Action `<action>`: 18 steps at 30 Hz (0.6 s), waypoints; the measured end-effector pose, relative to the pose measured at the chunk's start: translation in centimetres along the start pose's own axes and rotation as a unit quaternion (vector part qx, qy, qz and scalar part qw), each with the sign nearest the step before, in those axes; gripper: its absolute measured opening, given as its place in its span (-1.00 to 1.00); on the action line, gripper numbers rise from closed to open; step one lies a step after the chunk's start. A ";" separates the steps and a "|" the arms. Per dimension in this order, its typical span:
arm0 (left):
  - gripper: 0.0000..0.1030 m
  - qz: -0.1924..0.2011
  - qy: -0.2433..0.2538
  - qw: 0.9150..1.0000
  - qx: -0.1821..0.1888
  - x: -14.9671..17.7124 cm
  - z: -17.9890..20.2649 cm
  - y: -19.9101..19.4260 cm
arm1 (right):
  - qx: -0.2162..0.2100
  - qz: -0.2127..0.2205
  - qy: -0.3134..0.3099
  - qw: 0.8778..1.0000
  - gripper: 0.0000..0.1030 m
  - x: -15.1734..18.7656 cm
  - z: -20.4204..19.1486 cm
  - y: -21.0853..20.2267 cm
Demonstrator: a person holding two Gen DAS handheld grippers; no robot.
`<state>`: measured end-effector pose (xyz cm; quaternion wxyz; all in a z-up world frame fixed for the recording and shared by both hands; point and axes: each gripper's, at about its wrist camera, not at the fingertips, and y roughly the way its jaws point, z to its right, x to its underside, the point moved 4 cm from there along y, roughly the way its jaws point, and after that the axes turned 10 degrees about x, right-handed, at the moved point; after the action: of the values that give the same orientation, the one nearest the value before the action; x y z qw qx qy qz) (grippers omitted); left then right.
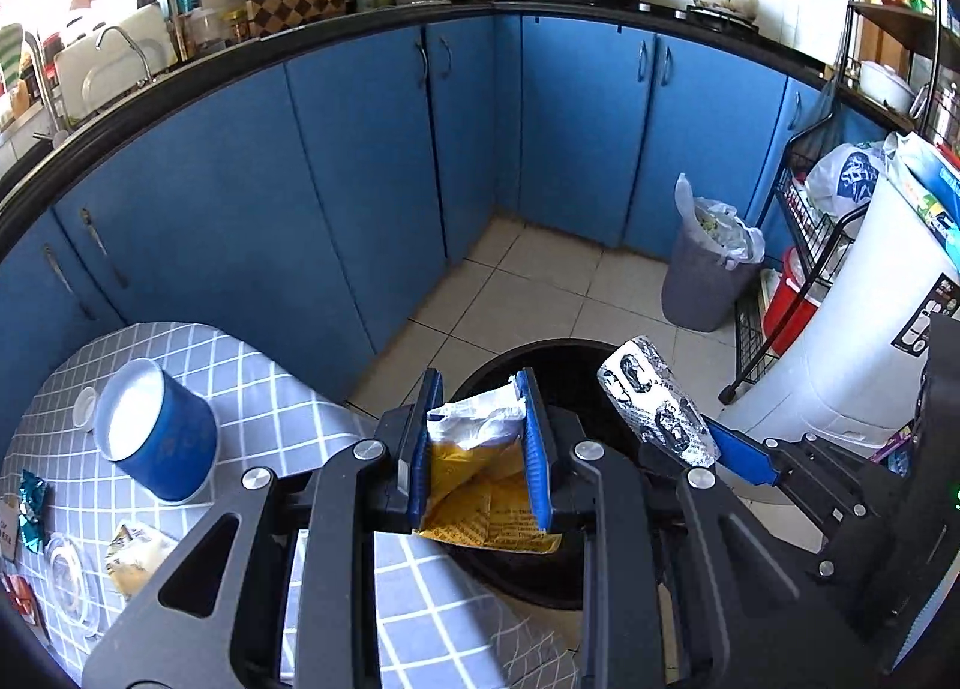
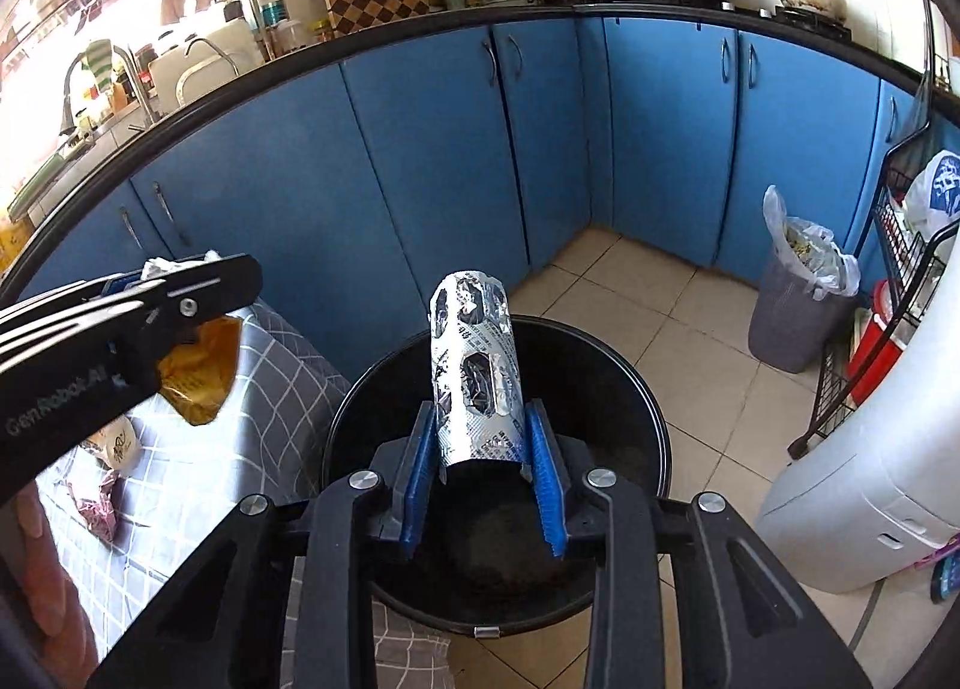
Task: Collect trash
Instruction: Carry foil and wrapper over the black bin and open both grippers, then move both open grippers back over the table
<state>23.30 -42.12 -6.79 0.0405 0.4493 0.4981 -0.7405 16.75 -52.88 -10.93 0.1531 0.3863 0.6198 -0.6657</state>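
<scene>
My left gripper (image 1: 478, 389) is shut on a yellow and white snack wrapper (image 1: 480, 473), held over the table's edge beside the black trash bin (image 1: 564, 365). The wrapper also shows in the right wrist view (image 2: 201, 371) under the left gripper (image 2: 198, 275). My right gripper (image 2: 483, 419) is shut on a curled silver blister pack (image 2: 474, 365), held above the black bin (image 2: 630, 383). The blister pack (image 1: 657, 401) also shows in the left wrist view, over the bin's right side.
The table with a grey checked cloth (image 1: 288, 401) carries a tipped blue cup (image 1: 156, 431), a small lid (image 1: 84, 407), a teal wrapper (image 1: 31, 509), a yellow packet (image 1: 135, 557) and a clear lid (image 1: 69, 581). A full grey bin (image 1: 708, 275), a wire rack (image 1: 798, 269) and a white appliance (image 1: 864, 329) stand at right.
</scene>
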 end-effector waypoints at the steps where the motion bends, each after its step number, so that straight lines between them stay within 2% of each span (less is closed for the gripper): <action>1: -0.49 -0.002 -0.001 1.000 0.001 -0.1 0.1 0.3 | 0.001 0.001 0.000 1.000 -0.40 0.0 0.1 0.0; 3: -0.49 -0.004 -0.003 1.000 0.006 -0.3 0.5 0.8 | -0.001 0.001 0.003 1.000 -0.37 -0.1 0.4 0.1; 5: -0.49 -0.005 -0.002 1.000 0.009 -0.5 0.7 1.0 | 0.001 0.000 0.006 1.000 -0.24 -0.1 0.7 0.2; 7: -0.48 -0.004 0.001 1.000 0.011 -0.7 1.2 1.3 | 0.000 -0.005 0.008 1.000 -0.19 0.1 1.0 0.4; 8: -0.48 -0.003 0.001 1.000 0.014 -0.8 1.3 1.3 | 0.000 -0.007 0.010 1.000 0.00 0.1 1.2 0.5; 9: -0.43 -0.002 0.002 1.000 0.014 -0.9 1.6 1.4 | 0.007 -0.010 0.013 1.000 0.38 0.2 1.4 0.5; 11: -0.42 -0.001 0.003 1.000 0.020 -1.1 1.9 1.5 | 0.013 0.003 0.019 1.000 0.55 0.2 1.8 0.2; 13: -0.13 0.000 0.001 1.000 0.030 -1.2 2.3 1.6 | 0.010 0.004 0.020 1.000 0.56 0.3 1.8 0.0; 14: 0.37 0.004 0.001 1.000 0.025 -1.3 2.4 1.5 | 0.011 0.002 0.018 1.000 0.56 0.4 1.8 0.0; 15: 0.73 0.014 -0.001 1.000 0.024 -1.3 2.4 1.2 | 0.011 0.002 0.016 1.000 0.56 0.4 1.8 0.0; 18: 0.91 0.037 -0.002 0.999 0.022 -1.5 2.6 0.5 | 0.016 0.002 0.008 1.000 0.56 0.6 1.5 -0.2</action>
<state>22.81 -44.94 -5.84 0.0592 0.4668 0.4646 -0.7501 15.76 -54.08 -11.36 0.1434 0.3950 0.6097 -0.6720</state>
